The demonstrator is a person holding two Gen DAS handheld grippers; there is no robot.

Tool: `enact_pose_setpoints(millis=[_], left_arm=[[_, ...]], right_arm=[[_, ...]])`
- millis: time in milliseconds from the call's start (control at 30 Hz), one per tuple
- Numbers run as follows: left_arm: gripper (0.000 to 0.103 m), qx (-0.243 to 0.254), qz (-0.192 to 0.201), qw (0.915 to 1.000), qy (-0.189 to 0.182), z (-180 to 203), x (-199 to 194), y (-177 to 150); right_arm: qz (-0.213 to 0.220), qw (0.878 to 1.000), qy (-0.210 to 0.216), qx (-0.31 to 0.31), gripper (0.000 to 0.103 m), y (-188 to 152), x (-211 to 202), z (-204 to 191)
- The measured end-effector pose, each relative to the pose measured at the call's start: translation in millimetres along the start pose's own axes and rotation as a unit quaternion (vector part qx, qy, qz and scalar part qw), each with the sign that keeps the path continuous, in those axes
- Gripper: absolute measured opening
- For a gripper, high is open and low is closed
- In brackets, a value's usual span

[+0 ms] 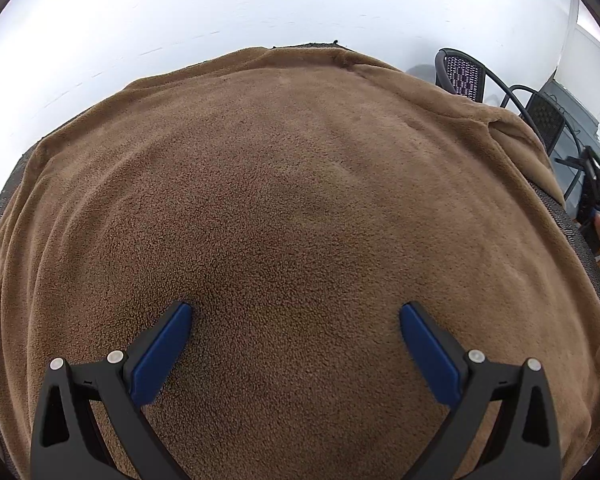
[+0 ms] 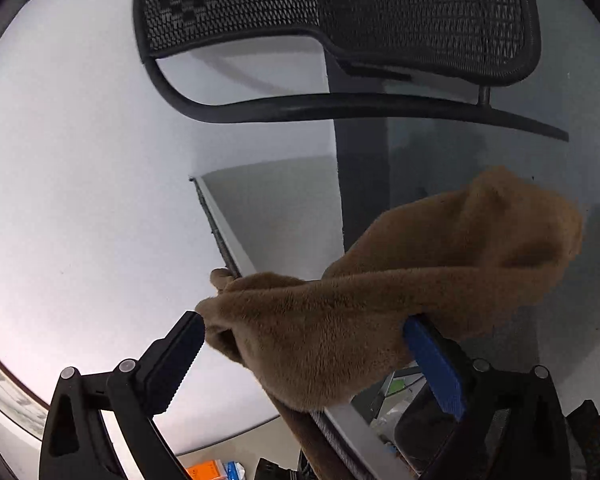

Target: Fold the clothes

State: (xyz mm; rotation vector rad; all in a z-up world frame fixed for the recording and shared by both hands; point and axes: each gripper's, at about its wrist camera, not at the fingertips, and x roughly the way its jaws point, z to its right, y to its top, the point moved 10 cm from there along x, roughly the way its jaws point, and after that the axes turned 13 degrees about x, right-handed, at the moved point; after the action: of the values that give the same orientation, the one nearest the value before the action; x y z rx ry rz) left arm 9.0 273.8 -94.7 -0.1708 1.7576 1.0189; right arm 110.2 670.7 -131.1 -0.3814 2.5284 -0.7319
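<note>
Fleece everywhere — the brown fleece blanket lies spread across the mesh-edged table, and the left gripper hovers just over its near part, fingers spread wide, nothing between them. Out at the table's edge, the right gripper also stands wide, with a bunched blanket corner between its fingers, draped against the blue pad but not pinched. Best move, I'd judge: close squarely on that corner before lifting, so both layers come together. Beyond, a black mesh chair. No containers clearly in sight.
</note>
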Motion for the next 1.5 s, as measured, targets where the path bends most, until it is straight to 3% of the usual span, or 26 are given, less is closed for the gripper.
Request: enact_pose_setpoints(millis=[267, 467, 533, 600, 667, 700, 767, 967, 1033, 1100, 1133, 1500], left_arm=[[0.103, 0.002, 0.001, 1.0000, 0.000, 0, 1, -1], [0.103, 0.001, 0.001, 1.0000, 0.000, -1, 2, -1], [0.103, 0.001, 0.001, 1.0000, -0.001, -1, 3, 0], [0.103, 0.001, 0.001, 1.0000, -0.001, -2, 3, 0], [0.103, 0.002, 0.001, 1.0000, -0.001, -2, 3, 0], [0.103, 0.002, 0.001, 1.0000, -0.001, -2, 3, 1], [0.103, 0.002, 0.001, 1.0000, -0.001, -2, 3, 1], [0.103, 0.002, 0.002, 1.0000, -0.001, -3, 4, 1], [0.103, 0.002, 0.002, 1.0000, -0.001, -3, 4, 1], [0.103, 0.002, 0.002, 1.0000, -0.001, -3, 4, 1], [0.103, 0.002, 0.002, 1.0000, -0.001, -3, 5, 1], [0.103, 0.002, 0.003, 1.0000, -0.001, -4, 7, 0]], right_arm=[[0.008, 0.999, -0.041, -0.008, 0.102, 26, 34, -11], [0.030, 0.999, -0.013, -0.012, 0.101, 37, 31, -19], [0.039, 0.999, -0.001, -0.018, 0.088, 40, 28, -23], [0.049, 0.998, 0.001, -0.041, 0.050, 39, 23, -31], [0.064, 0.996, 0.003, -0.056, 0.028, 42, 20, -33], [0.068, 0.996, 0.006, -0.058, 0.018, 42, 20, -35], [0.074, 0.995, 0.017, -0.064, 0.012, 41, 17, -39], [0.043, 0.996, 0.049, -0.068, 0.014, 23, 0, -53], [0.028, 0.996, 0.052, -0.073, 0.030, 17, -6, -54], [0.040, 0.995, 0.060, -0.075, 0.079, 15, -16, -54], [0.046, 0.994, 0.066, -0.074, 0.084, 14, -22, -54], [-0.011, 0.999, 0.022, -0.032, 0.085, -16, -39, -14]])
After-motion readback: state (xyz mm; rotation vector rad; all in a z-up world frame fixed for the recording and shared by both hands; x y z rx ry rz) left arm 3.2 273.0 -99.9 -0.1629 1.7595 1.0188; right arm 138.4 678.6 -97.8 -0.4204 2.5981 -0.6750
